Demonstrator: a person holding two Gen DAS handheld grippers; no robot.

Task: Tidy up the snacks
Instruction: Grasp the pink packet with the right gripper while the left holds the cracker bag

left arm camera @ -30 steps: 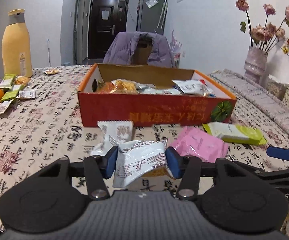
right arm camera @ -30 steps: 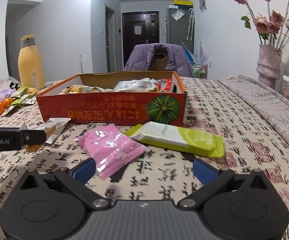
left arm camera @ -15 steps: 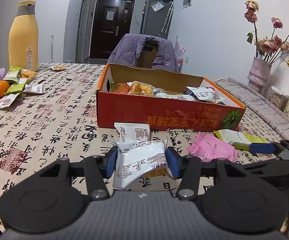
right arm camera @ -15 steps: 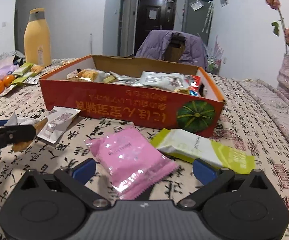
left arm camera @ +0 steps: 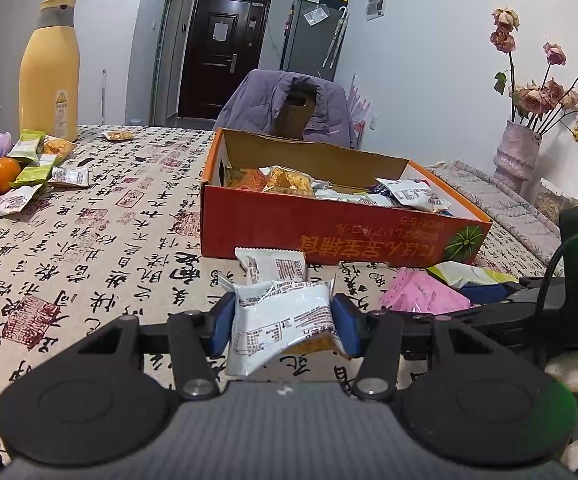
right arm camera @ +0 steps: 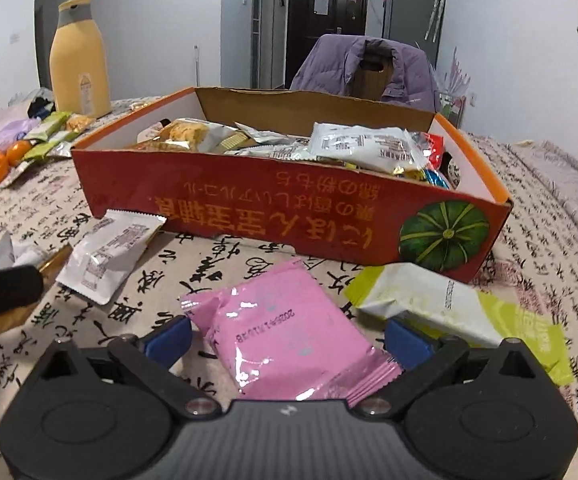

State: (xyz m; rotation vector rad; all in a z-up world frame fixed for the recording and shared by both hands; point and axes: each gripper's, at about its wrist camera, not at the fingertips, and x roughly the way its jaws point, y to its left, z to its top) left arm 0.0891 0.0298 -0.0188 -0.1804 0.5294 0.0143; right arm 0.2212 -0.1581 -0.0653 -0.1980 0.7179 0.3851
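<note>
— Since the desk (right arm camera: 549,216) is the biggest thing here, start there: where does everything sit?

— An orange box (right arm camera: 289,220) stands mid-desk, already heaped with packets. Loose on the cloth in front of its near wall lie a green-and-white packet (right arm camera: 449,304), a pink packet (right arm camera: 289,332) and a small white packet (right arm camera: 109,252).

— And the grippers?

— The left gripper (left arm camera: 285,320) has its jaws clamped on a white snack packet (left arm camera: 281,320), lifted off the cloth, short of the box. The right gripper (right arm camera: 289,336) has its jaws spread wide, one on each side of the pink packet, not pressing it.

— How will the pink one handle?

— Light, I'd judge, puffy and glossy, so slippery; the contents could crush. Best pinched gently across its flat middle, not by the crimped end seams.
</note>
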